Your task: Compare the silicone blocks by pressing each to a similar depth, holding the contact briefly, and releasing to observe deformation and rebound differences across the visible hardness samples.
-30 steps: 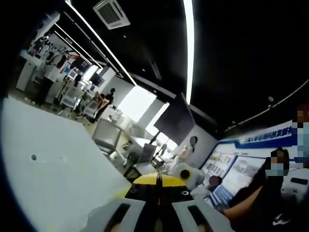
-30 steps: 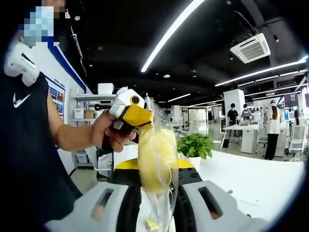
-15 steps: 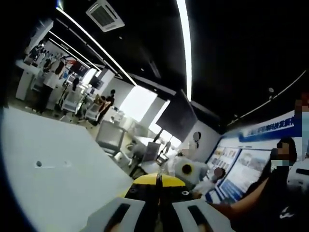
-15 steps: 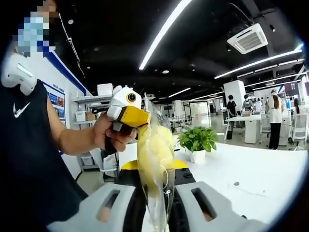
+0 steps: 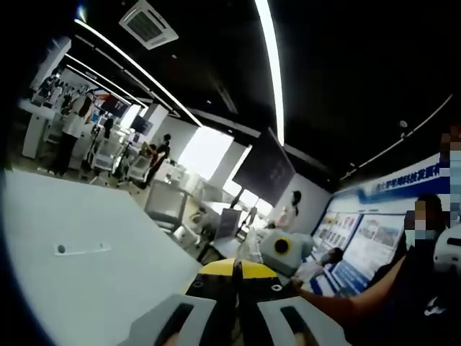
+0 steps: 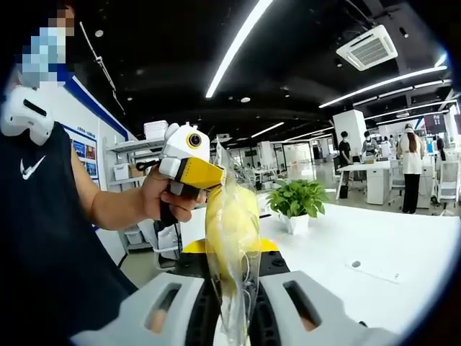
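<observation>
A clear plastic bag with a soft yellow silicone block inside stands upright between my right gripper's jaws, which are shut on its lower part. My left gripper, white and yellow and held in a person's hand, sits at the bag's upper left corner. In the left gripper view my left gripper has its jaws pressed together, with a sliver of clear film just past their tips. My right gripper shows beyond it, to the right.
A white table spreads below and to the right, with a potted plant on it; it also shows as the white table at the left. The person stands close on the left. Desks and people stand far back.
Both views have drifted slightly with the hands. My left gripper sits a little higher against the bag's top. The right grip on the bag is unchanged.
</observation>
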Available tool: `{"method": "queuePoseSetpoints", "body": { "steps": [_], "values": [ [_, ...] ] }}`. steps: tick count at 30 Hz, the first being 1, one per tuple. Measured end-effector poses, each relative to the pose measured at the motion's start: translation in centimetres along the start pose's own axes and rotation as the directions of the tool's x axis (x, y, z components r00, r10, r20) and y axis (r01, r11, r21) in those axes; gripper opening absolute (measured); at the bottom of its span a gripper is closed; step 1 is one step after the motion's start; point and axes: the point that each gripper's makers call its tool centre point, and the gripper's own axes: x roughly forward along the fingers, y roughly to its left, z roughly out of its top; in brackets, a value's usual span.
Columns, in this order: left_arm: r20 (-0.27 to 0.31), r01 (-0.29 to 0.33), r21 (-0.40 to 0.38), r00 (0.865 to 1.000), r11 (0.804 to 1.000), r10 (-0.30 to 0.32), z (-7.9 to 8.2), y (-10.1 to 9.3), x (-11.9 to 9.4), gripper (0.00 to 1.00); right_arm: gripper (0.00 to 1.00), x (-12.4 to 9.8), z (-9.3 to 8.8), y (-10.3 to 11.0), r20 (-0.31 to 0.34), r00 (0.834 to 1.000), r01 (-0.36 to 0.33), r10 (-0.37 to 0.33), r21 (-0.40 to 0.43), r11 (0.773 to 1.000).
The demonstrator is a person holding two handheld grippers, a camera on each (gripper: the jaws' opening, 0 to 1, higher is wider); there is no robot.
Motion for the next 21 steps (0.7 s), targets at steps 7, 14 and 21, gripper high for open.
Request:
{"method": "queuePoseSetpoints", "body": {
  "steps": [7,14,21],
  "values": [
    [0.011,-0.017,0.021,1.000,1.000,0.017,0.07,0.08,-0.51,0.00,0.03,0.39,0.00,0.01,-0.014,1.000,-0.010,0.010,0.008,1.000],
    [0.010,-0.014,0.034,1.000,0.999,0.014,0.44,0.15,-0.73,0.00,0.02,0.60,0.30,-0.03,-0.013,0.999,-0.041,0.042,0.007,0.999],
    [0.002,-0.022,0.044,1.000,0.999,0.022,0.40,0.29,-0.36,0.00,0.02,0.35,0.23,-0.28,-0.007,0.999,-0.031,0.031,0.004,1.000]
  ]
}}
